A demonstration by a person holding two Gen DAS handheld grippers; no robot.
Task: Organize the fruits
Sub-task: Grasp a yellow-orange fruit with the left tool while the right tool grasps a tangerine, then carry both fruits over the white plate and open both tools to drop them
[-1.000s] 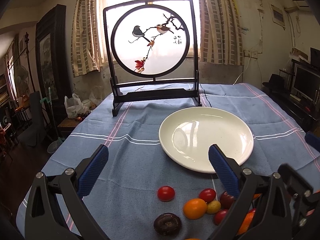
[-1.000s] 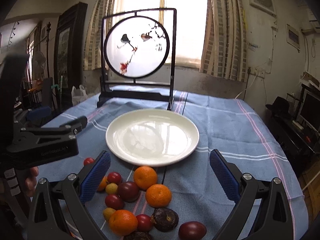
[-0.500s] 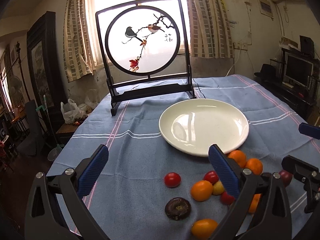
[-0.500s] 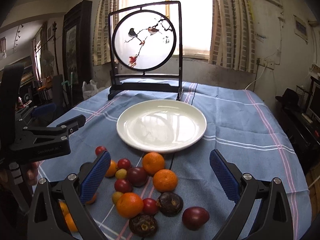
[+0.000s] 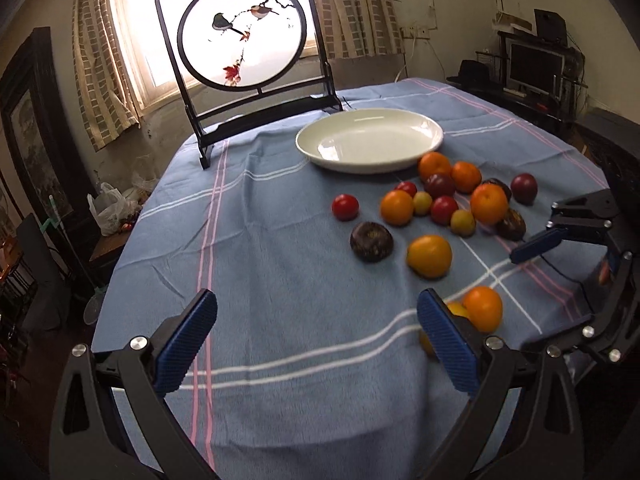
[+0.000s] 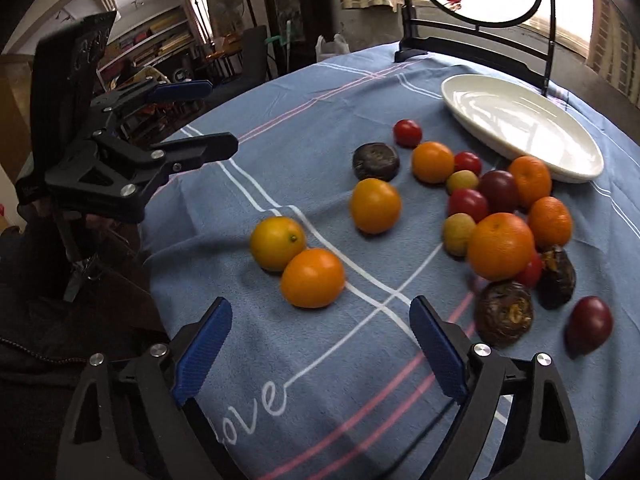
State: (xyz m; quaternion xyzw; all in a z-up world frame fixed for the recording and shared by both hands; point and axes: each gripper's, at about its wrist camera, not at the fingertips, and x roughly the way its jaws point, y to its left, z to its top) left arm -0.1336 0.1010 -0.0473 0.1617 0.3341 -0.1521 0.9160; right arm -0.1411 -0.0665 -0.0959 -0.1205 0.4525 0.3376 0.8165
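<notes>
A pile of fruit lies loose on the blue tablecloth in front of the bare white plate (image 5: 370, 140) (image 6: 520, 128): several oranges, red tomatoes, small yellow fruits, dark wrinkled fruits and purple plums. Two oranges lie apart at the near edge, one orange (image 6: 313, 278) and one yellower (image 6: 277, 243). My right gripper (image 6: 320, 312) points down just short of the nearer orange; its jaws are closing with nothing between the pads. My left gripper (image 5: 316, 312) is open over bare cloth, left of the fruit, with an orange (image 5: 482, 307) beside its right finger.
A black-framed round bird screen (image 5: 240, 32) stands behind the plate. The cloth drops off at the table's left and near edges. A white plastic bag (image 5: 108, 208) sits on a low stand at the left. In the left view the right gripper (image 5: 560, 236) hangs at the right.
Both grippers have dipped towards the table. The left one has drawn back and left, away from the fruit pile. The right one has swung left onto the two near oranges, its jaws narrower.
</notes>
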